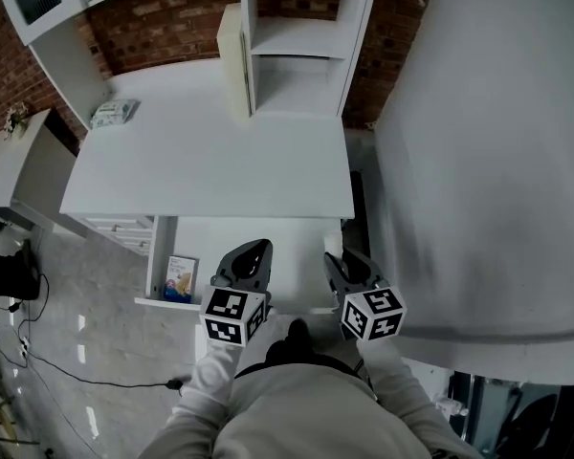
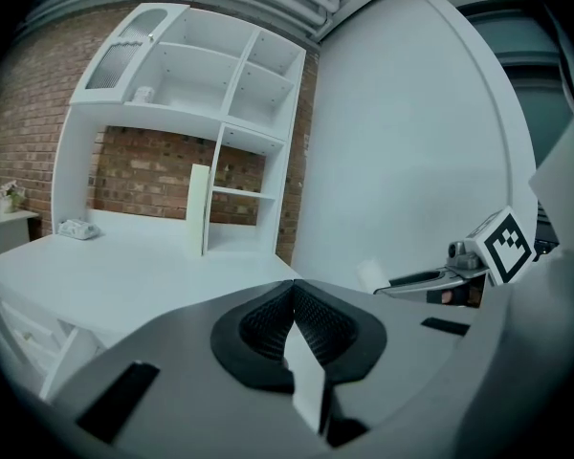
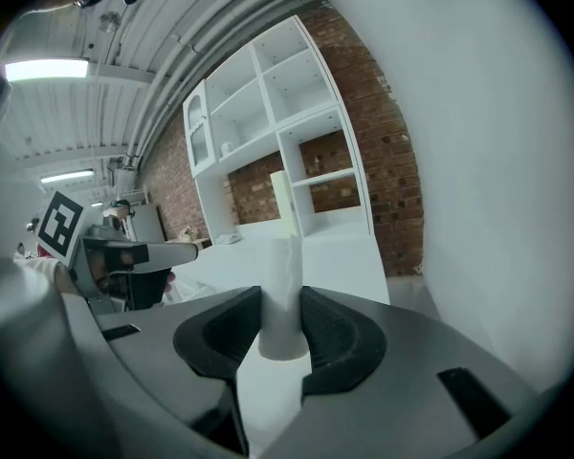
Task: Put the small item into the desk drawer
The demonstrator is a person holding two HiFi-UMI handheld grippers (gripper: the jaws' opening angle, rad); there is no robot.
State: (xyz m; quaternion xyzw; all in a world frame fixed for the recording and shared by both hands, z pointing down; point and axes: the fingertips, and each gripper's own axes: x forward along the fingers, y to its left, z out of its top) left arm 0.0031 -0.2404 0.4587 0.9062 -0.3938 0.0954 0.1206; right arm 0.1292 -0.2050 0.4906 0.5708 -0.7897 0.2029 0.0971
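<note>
My right gripper point(image 3: 285, 306) is shut on a small white cylinder-shaped item point(image 3: 285, 280) that stands upright between its dark pads. In the head view the right gripper point(image 1: 333, 260) hovers over the right part of the open white desk drawer point(image 1: 287, 237); the item itself does not show there. The left gripper point(image 1: 256, 250) is beside it over the drawer's middle. Its ribbed pads point(image 2: 311, 318) meet at the tips with nothing between them. Each gripper view shows the other gripper off to the side, with the white desk top point(image 1: 210, 161) beyond.
A white shelf unit point(image 1: 297, 41) stands at the desk's back right, and a tissue pack point(image 1: 113, 113) lies at its back left. A colourful box point(image 1: 180, 280) sits in a compartment left of the drawer. A large white panel point(image 1: 488, 161) fills the right side. Cables point(image 1: 77, 376) run over the floor.
</note>
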